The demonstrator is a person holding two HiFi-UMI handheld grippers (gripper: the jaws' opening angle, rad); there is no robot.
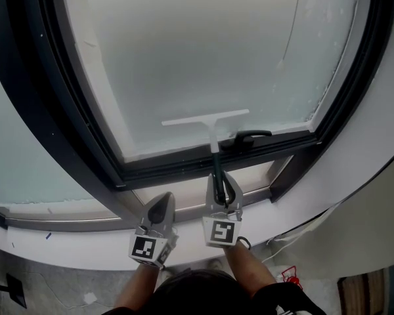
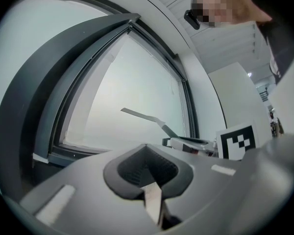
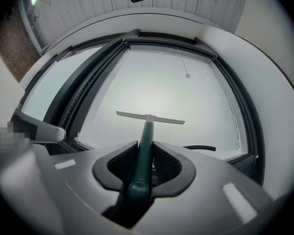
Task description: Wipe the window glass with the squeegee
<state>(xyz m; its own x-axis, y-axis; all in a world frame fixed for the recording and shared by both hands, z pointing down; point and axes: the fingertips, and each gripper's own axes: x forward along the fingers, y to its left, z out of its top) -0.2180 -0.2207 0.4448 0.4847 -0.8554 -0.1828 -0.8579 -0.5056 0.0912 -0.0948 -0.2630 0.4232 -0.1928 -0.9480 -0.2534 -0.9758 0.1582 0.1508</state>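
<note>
Low on the window glass (image 1: 203,58), the squeegee (image 1: 207,119) sits blade-up.
Right gripper (image 1: 221,184) has its jaws pinching the dark green handle, and the white blade lies across the pane just above the black window lever (image 1: 251,136). Left gripper (image 1: 163,202) hangs alongside, jaws pressed together on nothing.

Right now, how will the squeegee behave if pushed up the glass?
Squeegee likely light: thin blade, slim handle. Gripped only at the handle's end by the right gripper, it may pivot. Handle probably stiff: it runs straight.
</note>
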